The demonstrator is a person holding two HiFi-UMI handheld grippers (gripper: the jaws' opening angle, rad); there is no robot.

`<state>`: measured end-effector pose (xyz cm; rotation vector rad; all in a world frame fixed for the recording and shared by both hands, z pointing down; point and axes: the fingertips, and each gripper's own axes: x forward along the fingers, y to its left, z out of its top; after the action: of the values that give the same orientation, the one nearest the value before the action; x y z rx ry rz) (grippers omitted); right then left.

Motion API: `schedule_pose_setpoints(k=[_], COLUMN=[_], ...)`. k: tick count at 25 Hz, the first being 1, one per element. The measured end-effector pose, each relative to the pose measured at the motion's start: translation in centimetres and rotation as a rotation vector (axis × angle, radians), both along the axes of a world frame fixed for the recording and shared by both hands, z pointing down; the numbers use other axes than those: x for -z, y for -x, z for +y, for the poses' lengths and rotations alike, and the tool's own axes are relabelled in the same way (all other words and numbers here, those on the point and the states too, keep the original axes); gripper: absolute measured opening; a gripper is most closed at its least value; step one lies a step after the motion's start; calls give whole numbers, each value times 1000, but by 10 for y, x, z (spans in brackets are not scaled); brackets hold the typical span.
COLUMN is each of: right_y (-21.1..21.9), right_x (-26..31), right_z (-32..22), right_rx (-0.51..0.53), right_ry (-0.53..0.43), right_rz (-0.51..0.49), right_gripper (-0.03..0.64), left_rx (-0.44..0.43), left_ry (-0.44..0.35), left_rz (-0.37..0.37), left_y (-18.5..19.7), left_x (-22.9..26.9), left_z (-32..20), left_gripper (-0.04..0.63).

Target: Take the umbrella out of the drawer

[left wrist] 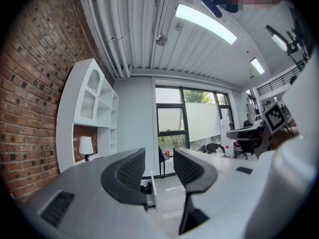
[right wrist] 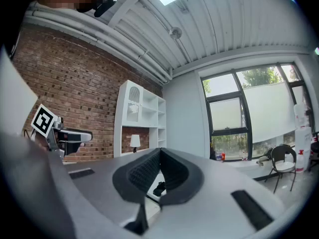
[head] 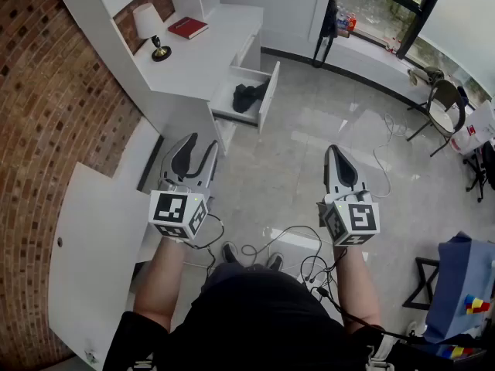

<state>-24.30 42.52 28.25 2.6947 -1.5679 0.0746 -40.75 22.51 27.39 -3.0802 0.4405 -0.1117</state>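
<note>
Head cam down, others level, drawer (head: pixel 268 93) shared

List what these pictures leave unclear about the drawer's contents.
- Head view: the dark bundle in the open drawer is too small to confirm as an umbrella.
- Left gripper view: the left tool covers most of the drawer.
- Right gripper view: the right tool hides all but a bit of the bundle.

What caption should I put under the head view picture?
The left gripper and right gripper face an open drawer with a black umbrella inside.
</note>
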Motion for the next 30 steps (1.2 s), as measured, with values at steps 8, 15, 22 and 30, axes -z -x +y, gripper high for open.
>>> schedule_pose_setpoints(k=[8,15,22,30], right_y=[5,12,24,4], right_x=[-2,0,8,-8], right_z=[-19,-46,-70,-101], right_rx=[-20,-90,-152,-121], right_ry=[18,-1,15,49], right_rz=[8,-7,25,-1], right_gripper=[-2,0,20,101], left_rx=[-7,-33,-92,-112], left_ry=[15,-21,-18,14], left_rz=[3,2,-8,-3], left_y=[9,21,31,7], left_x=[-6,-9,-24,-36], left_z=[-24,-65,-102,-119], left_gripper=[175,175,176,176])
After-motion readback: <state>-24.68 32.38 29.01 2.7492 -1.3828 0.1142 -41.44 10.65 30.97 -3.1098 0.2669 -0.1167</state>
